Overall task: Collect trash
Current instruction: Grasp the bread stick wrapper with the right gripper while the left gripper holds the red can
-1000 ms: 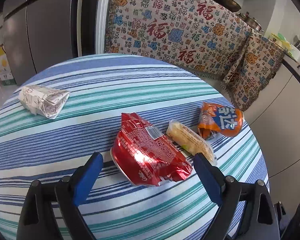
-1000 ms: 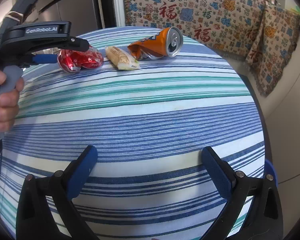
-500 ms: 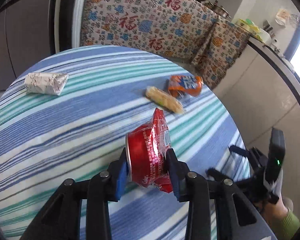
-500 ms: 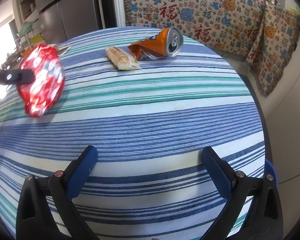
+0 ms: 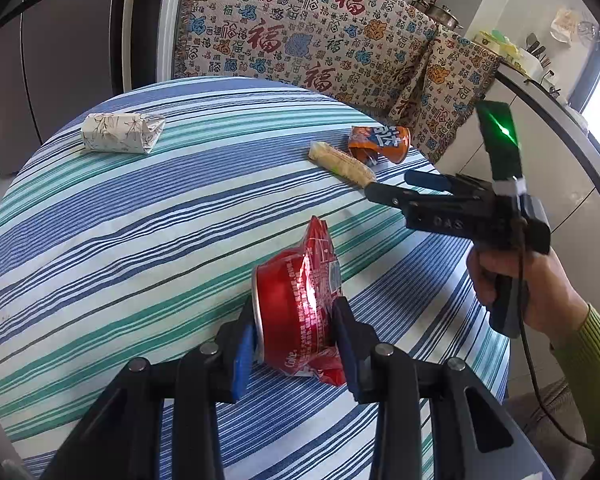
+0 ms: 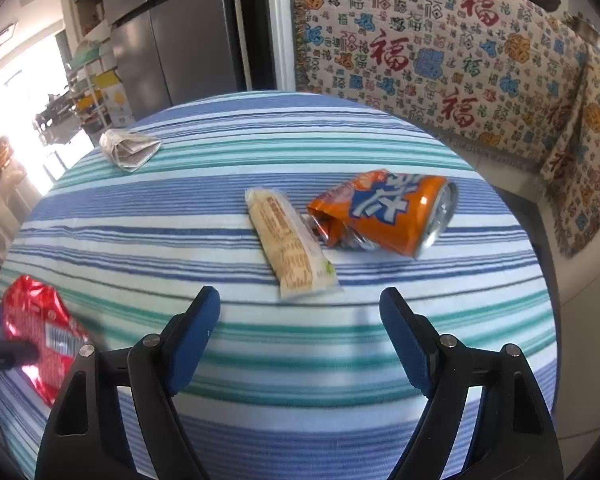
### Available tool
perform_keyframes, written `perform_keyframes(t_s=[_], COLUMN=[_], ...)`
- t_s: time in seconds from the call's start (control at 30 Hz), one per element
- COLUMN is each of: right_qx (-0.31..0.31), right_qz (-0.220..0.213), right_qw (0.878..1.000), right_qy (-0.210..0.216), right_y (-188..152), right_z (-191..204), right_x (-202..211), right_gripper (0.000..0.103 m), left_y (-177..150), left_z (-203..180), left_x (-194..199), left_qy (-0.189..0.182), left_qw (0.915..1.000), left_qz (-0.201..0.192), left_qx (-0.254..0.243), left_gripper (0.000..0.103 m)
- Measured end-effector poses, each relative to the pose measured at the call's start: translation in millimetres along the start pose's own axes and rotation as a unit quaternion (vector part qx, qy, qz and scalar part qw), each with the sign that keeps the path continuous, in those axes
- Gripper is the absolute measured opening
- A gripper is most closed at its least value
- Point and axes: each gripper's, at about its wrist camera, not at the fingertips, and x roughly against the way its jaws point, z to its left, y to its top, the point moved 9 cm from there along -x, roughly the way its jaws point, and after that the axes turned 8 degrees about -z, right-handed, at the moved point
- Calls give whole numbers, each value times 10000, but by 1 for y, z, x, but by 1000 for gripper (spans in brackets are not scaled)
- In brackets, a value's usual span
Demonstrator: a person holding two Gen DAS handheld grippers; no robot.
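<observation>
My left gripper (image 5: pixel 294 344) is shut on a crushed red cola can (image 5: pixel 298 312) and holds it above the striped table (image 5: pixel 140 240); the can also shows in the right wrist view (image 6: pixel 40 332). My right gripper (image 6: pixel 300 316) is open and empty, just short of a beige snack wrapper (image 6: pixel 290 248), with a crushed orange can (image 6: pixel 384 212) beyond it. The right gripper (image 5: pixel 388 188) shows in the left view near the wrapper (image 5: pixel 342 162) and orange can (image 5: pixel 380 142). A folded paper packet (image 5: pixel 122 132) lies at the far left, also in the right view (image 6: pixel 128 148).
A patterned cloth (image 5: pixel 320 40) hangs over furniture behind the round table. A grey fridge (image 6: pixel 180 40) stands at the back left. A counter (image 5: pixel 540 92) with kitchenware runs along the right. The table edge (image 6: pixel 548 280) drops off at the right.
My left gripper closed on the red can and lifted it back toward me. My right gripper moved forward across the table toward the wrapper and orange can.
</observation>
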Motion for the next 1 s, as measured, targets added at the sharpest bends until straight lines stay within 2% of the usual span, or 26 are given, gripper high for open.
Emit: perform_keyframes(t_s=[0.03, 0.1, 0.13, 0.17, 0.23, 0.4, 0.53, 0.6, 0.67, 0.73, 0.87, 1.0], right_qx=[-27, -49, -30, 4, -295, -548, -610, -642, -472, -134, 370, 655], right_qz=[94, 247, 299, 249, 293, 609, 753, 717, 683, 639, 670, 832], right_qw=[10000, 9997, 9995, 9996, 9991, 9963, 9948, 9952, 9965, 9977, 9971, 9944], right_qy=[1, -12, -21, -143, 79, -274, -308, -160, -113, -164, -13, 66], right_y=[0, 0, -1, 0, -3, -44, -80, -87, -86, -79, -65, -65], right_z=[-1, -1, -1, -2, 0, 5, 19, 24, 27, 30, 41, 44], right_x=[-9, -24, -28, -27, -20, 29, 62, 70, 74, 77, 73, 57], right_gripper=[79, 64, 36, 31, 31, 31, 35, 36, 53, 59, 59, 58], left_y=[0, 0, -1, -1, -2, -2, -3, -4, -5, -6, -6, -7], left_z=[0, 0, 1, 1, 1, -2, -11, -15, -19, -22, -25, -25], left_x=[0, 0, 1, 1, 2, 2, 3, 2, 2, 1, 0, 0], left_qy=[-14, -33, -40, -44, -39, 56, 202, 244, 266, 284, 311, 327], left_qw=[10000, 10000, 10000, 10000, 10000, 9999, 9995, 9991, 9989, 9986, 9983, 9982], left_qz=[-16, -32, -41, -48, -73, -140, -197, -209, -220, -227, -244, -249], left_qx=[11, 22, 21, 31, 41, 15, -169, -259, -328, -383, -437, -442], left_gripper=[37, 37, 37, 37, 37, 37, 37, 37, 37, 37, 37, 37])
